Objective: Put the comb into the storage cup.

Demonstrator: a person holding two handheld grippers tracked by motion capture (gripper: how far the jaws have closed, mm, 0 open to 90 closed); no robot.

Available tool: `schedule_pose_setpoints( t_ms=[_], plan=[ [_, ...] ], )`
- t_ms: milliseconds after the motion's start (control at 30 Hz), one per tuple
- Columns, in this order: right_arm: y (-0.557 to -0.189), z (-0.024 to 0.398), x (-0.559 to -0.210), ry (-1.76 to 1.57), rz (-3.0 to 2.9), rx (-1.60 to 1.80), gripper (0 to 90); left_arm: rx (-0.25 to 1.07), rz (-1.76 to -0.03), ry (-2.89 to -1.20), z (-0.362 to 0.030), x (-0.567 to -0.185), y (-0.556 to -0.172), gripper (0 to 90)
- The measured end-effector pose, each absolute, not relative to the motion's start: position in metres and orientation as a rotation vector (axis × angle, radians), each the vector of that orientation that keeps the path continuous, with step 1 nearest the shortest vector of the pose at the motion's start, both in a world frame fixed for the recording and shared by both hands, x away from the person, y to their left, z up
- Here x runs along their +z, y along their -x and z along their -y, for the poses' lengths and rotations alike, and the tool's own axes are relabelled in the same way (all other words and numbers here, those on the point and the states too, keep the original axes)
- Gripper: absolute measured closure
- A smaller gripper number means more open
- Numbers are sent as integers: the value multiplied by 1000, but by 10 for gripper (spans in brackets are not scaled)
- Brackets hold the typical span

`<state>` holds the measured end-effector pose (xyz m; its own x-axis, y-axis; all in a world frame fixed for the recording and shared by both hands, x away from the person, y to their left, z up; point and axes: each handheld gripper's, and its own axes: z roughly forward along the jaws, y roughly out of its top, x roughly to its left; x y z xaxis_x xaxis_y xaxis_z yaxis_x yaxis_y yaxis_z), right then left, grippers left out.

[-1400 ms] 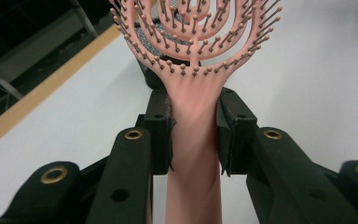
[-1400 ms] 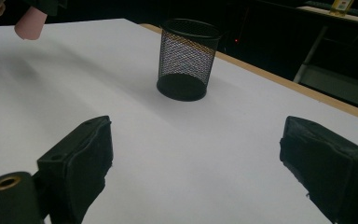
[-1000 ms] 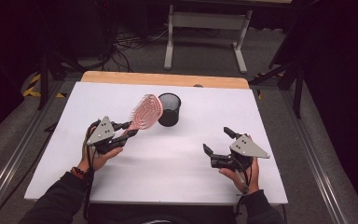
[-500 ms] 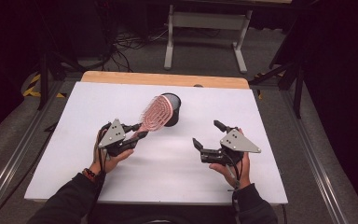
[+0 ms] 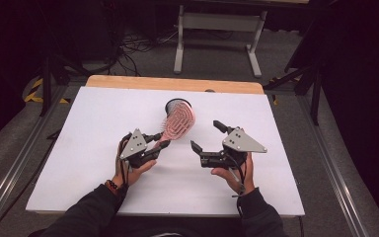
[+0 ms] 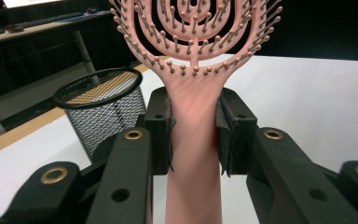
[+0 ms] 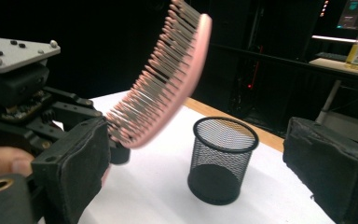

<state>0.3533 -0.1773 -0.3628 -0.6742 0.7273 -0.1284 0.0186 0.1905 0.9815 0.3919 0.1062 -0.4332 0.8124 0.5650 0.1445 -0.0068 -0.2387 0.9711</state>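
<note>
Pink plastic marks the hairbrush [image 5: 178, 122], which in the high view juts up and away from the left gripper [image 5: 154, 146], its head lifted ahead of the jaws and covering most of the black mesh cup [image 5: 173, 104] just beyond. The right gripper [image 5: 205, 137] sits beside it with jaws spread wide and nothing between them, its front end turned toward the brush, likely to take or steady it.

In the left gripper view, both pads clamp the handle [image 6: 193, 140] low, leaving the bristled head free; the cup [image 6: 101, 109] stands ahead to one side.

In the right gripper view, the brush [image 7: 168, 84] hangs tilted above and short of the cup [image 7: 222, 158], so only the head's angle seems to bar a drop into it.
</note>
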Motion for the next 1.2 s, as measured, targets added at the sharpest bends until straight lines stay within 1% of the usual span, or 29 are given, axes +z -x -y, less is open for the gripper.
schedule_pose_setpoints(
  t_ms=[167, 433, 600, 700, 767, 833, 967, 1033, 1100, 1200],
  plan=[
    [-354, 169, -363, -687, -1887, 1537, 79, 547, -434, -1742, -97, -438, -392, 696],
    [-355, 166, -362, -696, -1879, 1557, 80, 578, -425, -1740, -88, -439, -387, 696],
    [-359, 160, -362, -726, -1889, 1555, 128, 591, -420, -1738, -83, -440, -385, 696],
    [-362, 155, -363, -747, -1896, 1544, 157, 619, -408, -1744, -78, -440, -381, 696],
    [-363, 152, -365, -767, -1897, 1529, 161, 646, -412, -1739, -75, -441, -378, 696],
    [-363, 150, -366, -773, -1898, 1538, 176, 632, -413, -1733, -73, -440, -378, 696],
    [-361, 151, -364, -750, -1868, 1575, 258, 651, -417, -1736, -70, -441, -374, 696],
    [-360, 151, -363, -761, -1847, 1586, 278, 656, -420, -1735, -68, -442, -373, 696],
    [-361, 151, -364, -786, -1825, 1580, 364, 658, -418, -1735, -68, -442, -372, 695],
    [-362, 152, -364, -812, -1814, 1625, 449, 657, -427, -1737, -67, -443, -372, 696]
  ],
)
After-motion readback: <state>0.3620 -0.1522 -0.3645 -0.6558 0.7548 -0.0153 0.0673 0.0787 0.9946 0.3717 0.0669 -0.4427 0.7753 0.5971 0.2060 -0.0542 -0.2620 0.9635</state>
